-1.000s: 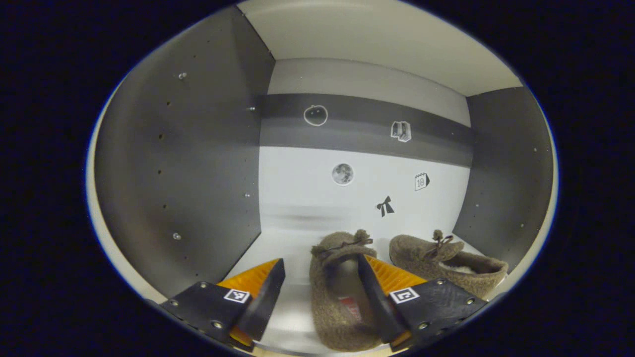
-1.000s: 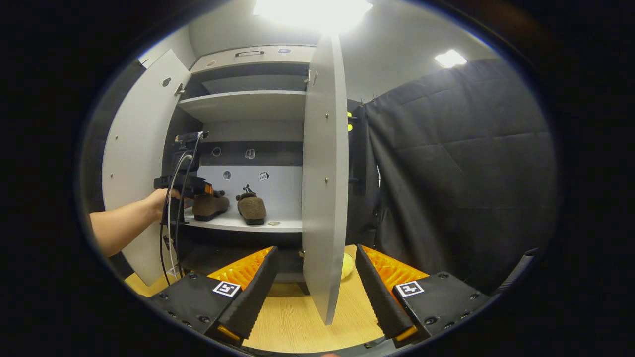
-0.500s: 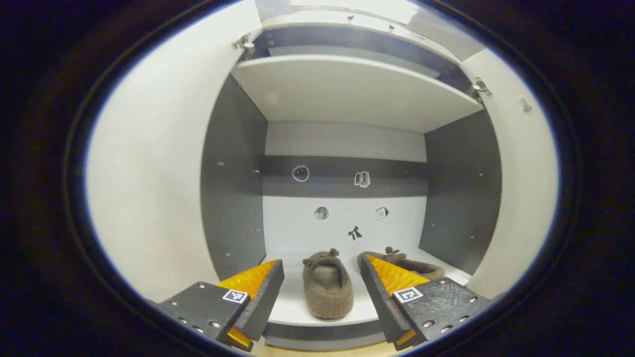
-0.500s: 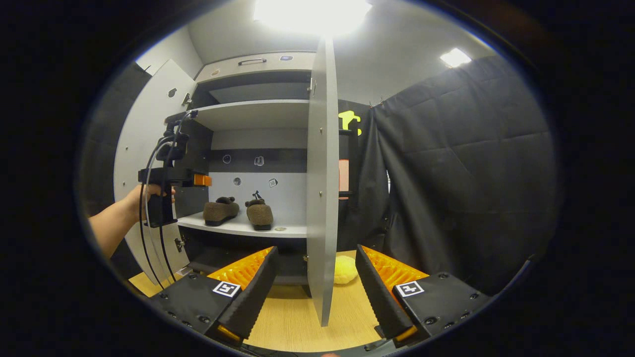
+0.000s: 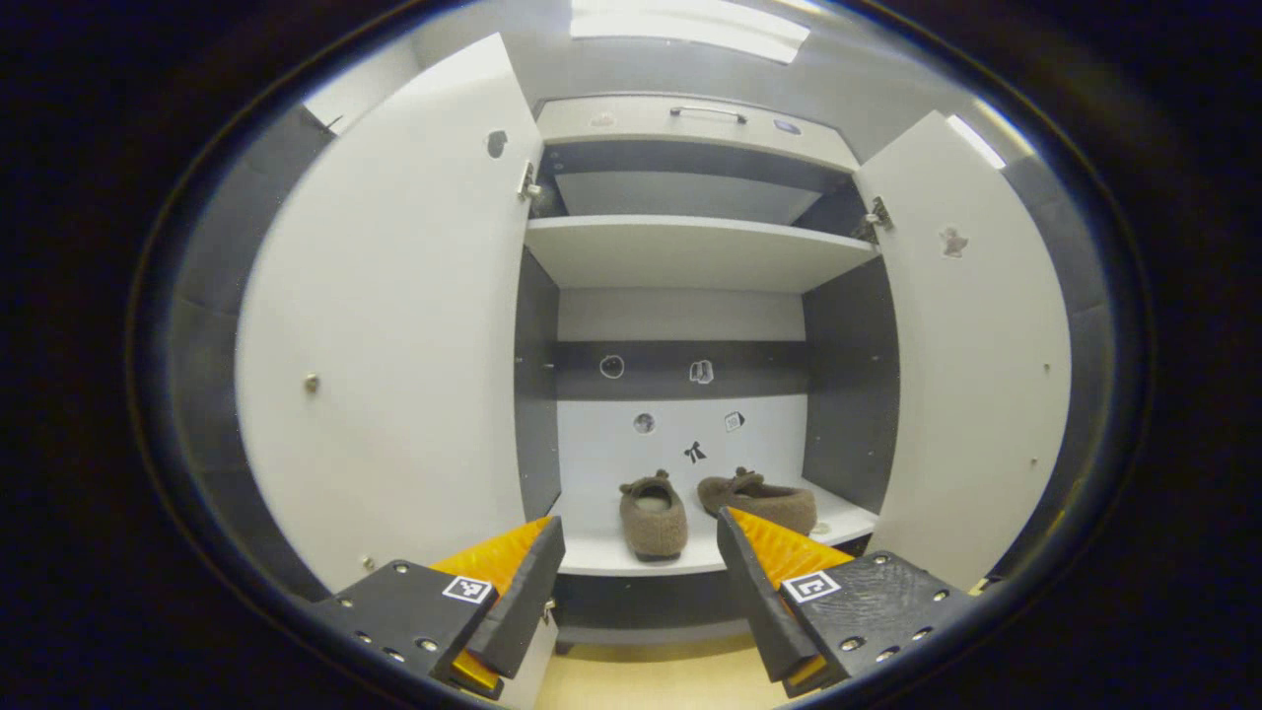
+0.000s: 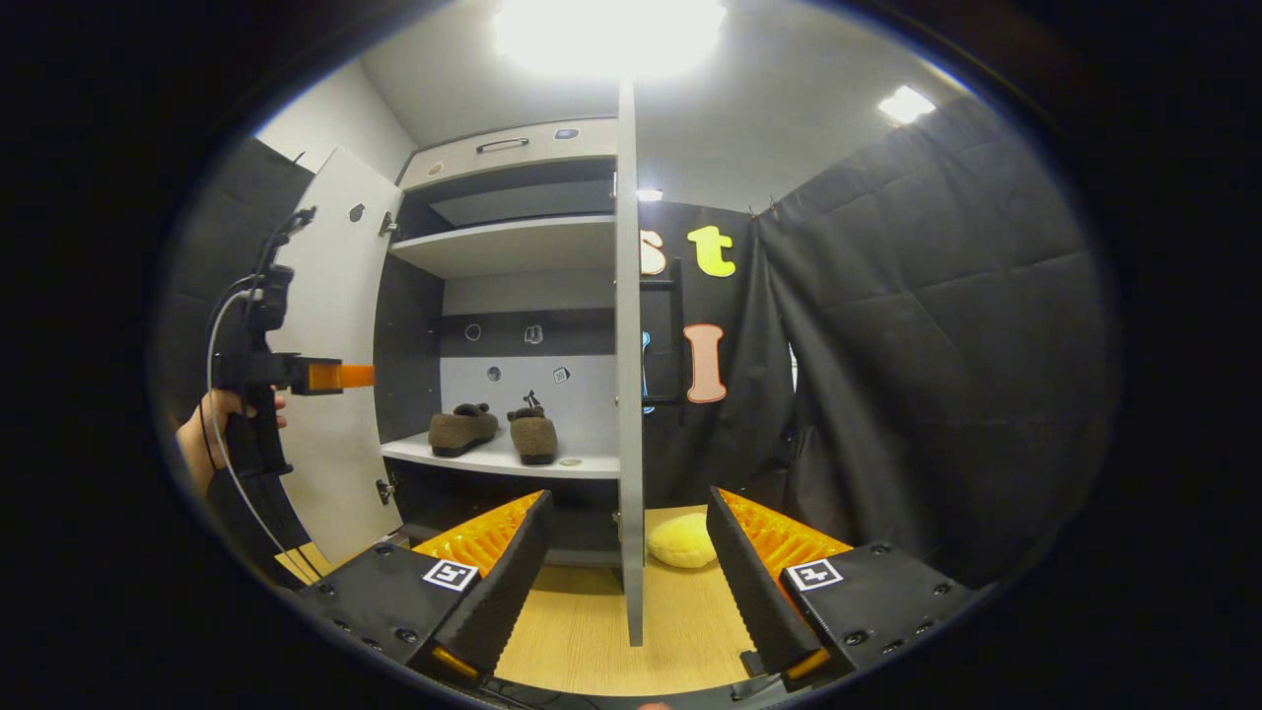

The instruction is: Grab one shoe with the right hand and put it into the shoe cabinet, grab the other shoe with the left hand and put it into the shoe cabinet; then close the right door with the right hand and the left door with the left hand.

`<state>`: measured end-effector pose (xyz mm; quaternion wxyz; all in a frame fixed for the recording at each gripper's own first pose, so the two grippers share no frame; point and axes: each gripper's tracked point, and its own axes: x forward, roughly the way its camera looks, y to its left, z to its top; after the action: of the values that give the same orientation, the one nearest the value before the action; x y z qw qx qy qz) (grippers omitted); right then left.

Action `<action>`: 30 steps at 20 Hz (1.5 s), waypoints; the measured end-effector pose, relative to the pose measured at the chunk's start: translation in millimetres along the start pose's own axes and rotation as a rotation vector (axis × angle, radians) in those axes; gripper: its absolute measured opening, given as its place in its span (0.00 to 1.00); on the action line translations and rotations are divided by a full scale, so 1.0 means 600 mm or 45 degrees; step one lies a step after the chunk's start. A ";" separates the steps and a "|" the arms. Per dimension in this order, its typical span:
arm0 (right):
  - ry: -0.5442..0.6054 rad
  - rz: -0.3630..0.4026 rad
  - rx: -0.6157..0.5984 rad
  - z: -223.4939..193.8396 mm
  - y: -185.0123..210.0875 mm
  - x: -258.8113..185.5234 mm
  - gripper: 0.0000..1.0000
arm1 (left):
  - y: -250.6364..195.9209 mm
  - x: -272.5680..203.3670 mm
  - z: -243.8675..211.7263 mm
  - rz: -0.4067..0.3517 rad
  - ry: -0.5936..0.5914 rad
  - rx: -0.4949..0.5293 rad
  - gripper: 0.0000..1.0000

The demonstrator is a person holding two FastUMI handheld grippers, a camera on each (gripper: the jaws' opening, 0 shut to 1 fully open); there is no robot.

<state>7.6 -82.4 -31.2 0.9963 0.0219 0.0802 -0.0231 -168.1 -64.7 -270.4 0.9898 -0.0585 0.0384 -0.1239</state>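
While both shoes point(image 5: 653, 518) sit shelved, left tongs point(image 5: 639, 572) and right tongs point(image 6: 627, 564) gape

Two brown felt shoes point(image 5: 653, 519) point(image 5: 761, 499), white cabinet doors point(image 5: 394, 335) point(image 5: 971, 365), dark grey inner walls point(image 5: 848, 375), yellow plush thing point(image 6: 682, 540), light wood floor point(image 6: 592, 631)

The left gripper point(image 5: 639, 582) has pulled back out of the shoe cabinet point(image 5: 690, 251), leaving the left shoe point(image 5: 653, 517) on the shelf near its front edge. The right gripper point(image 6: 626, 577) has shifted slightly, its fingers staying spread.
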 end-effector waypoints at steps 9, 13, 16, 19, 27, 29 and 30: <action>-0.011 -0.092 -0.005 0.050 -0.091 0.005 0.98 | 0.056 -0.198 -0.042 0.115 0.058 0.019 0.95; -0.048 -0.246 -0.067 0.083 -0.148 0.029 0.97 | 0.119 -0.252 -0.037 0.203 0.046 0.007 0.90; -0.081 -0.346 -0.091 0.112 -0.169 0.060 0.96 | 0.165 -0.284 -0.039 0.258 0.046 -0.019 0.90; -0.105 -0.424 -0.085 0.131 -0.174 0.093 0.96 | 0.218 -0.307 -0.035 0.328 0.040 -0.001 0.90; -0.087 -0.530 -0.061 0.141 -0.149 0.148 0.95 | 0.354 -0.330 -0.054 0.460 0.046 -0.029 0.90; -0.100 -0.546 -0.096 0.146 -0.137 0.144 0.90 | 0.378 -0.323 -0.058 0.473 0.048 -0.041 0.90; -0.108 -0.539 -0.102 0.148 -0.130 0.141 0.91 | 0.389 -0.316 -0.061 0.475 0.048 -0.045 0.90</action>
<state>101.2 -168.1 39.5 0.9718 -0.0358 0.0418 -0.2293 -298.6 203.3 -324.0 0.9935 -0.0652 0.0694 0.0615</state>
